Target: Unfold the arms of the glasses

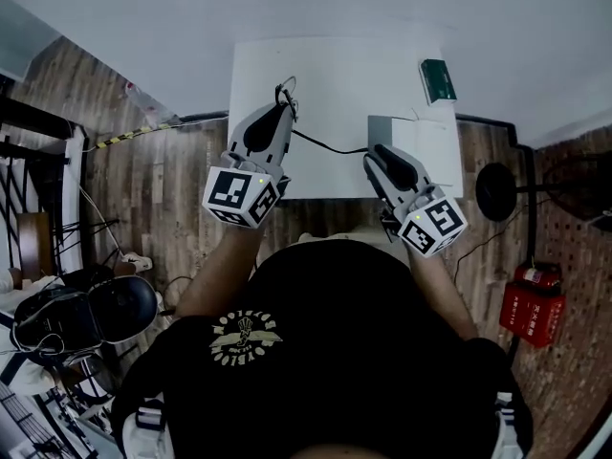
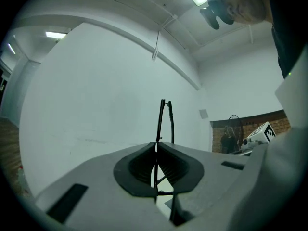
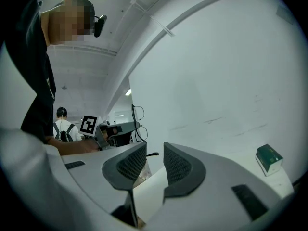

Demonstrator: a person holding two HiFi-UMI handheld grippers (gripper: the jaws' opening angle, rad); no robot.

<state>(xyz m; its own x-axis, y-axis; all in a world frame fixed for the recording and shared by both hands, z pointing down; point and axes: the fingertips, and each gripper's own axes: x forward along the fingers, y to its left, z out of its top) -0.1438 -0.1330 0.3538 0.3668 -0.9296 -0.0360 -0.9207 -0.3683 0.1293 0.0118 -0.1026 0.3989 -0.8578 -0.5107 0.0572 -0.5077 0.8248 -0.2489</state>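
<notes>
The black thin-framed glasses [image 1: 286,91] are held above the white table [image 1: 335,75] by my left gripper [image 1: 284,109], which is shut on the frame. In the left gripper view the glasses [image 2: 164,120] stand upright out of the closed pads [image 2: 139,165]. One arm of the glasses [image 1: 328,147] stretches rightward toward my right gripper [image 1: 372,154]. That gripper [image 3: 155,151] is open with nothing between its pads; the arm's tip [image 3: 152,154] shows just beyond the gap. The right gripper view also shows the left gripper [image 3: 113,129] with the glasses [image 3: 137,113].
A green box [image 1: 439,80] lies at the table's far right, also in the right gripper view [image 3: 268,159]. White paper [image 1: 432,147] lies under the right gripper. On the wooden floor are a red box [image 1: 533,306] at right and a dark headset [image 1: 91,312] at left.
</notes>
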